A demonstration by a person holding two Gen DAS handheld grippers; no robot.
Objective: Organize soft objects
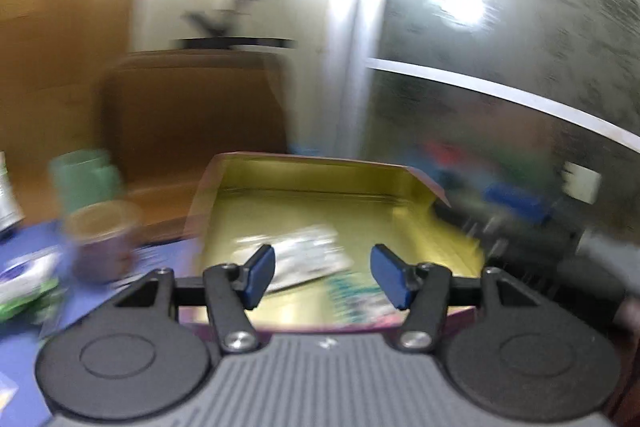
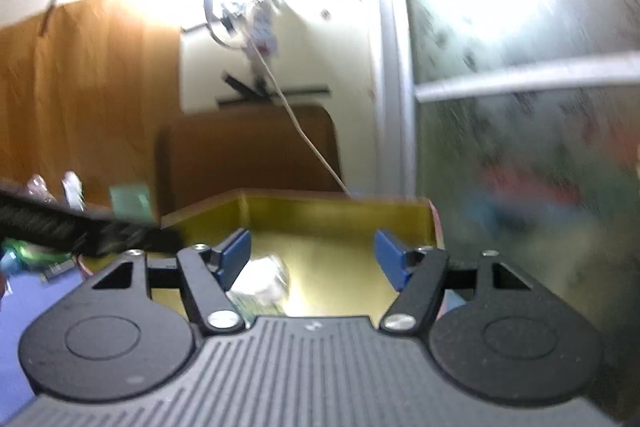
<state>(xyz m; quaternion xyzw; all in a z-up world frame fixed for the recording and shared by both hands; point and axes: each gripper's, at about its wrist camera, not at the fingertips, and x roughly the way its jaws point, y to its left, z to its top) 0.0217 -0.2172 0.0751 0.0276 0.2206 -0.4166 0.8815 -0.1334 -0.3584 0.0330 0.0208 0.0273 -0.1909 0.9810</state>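
Note:
A shallow box with a gold inside (image 1: 320, 203) lies ahead in the left wrist view, holding a white packet (image 1: 308, 259) and a teal-printed packet (image 1: 352, 295). My left gripper (image 1: 322, 277) is open and empty, held above the box's near edge. The same box (image 2: 328, 219) shows in the right wrist view, with a white soft packet (image 2: 264, 279) inside. My right gripper (image 2: 314, 261) is open and empty above the box. Both views are blurred by motion.
A blue cloth (image 1: 24, 351) covers the table. On it at the left stand a small purple cup (image 1: 104, 239), a green tub (image 1: 86, 179) and green-white packets (image 1: 28, 283). A brown chair back (image 2: 248, 151) stands behind. A frosted glass panel (image 1: 520, 47) is on the right.

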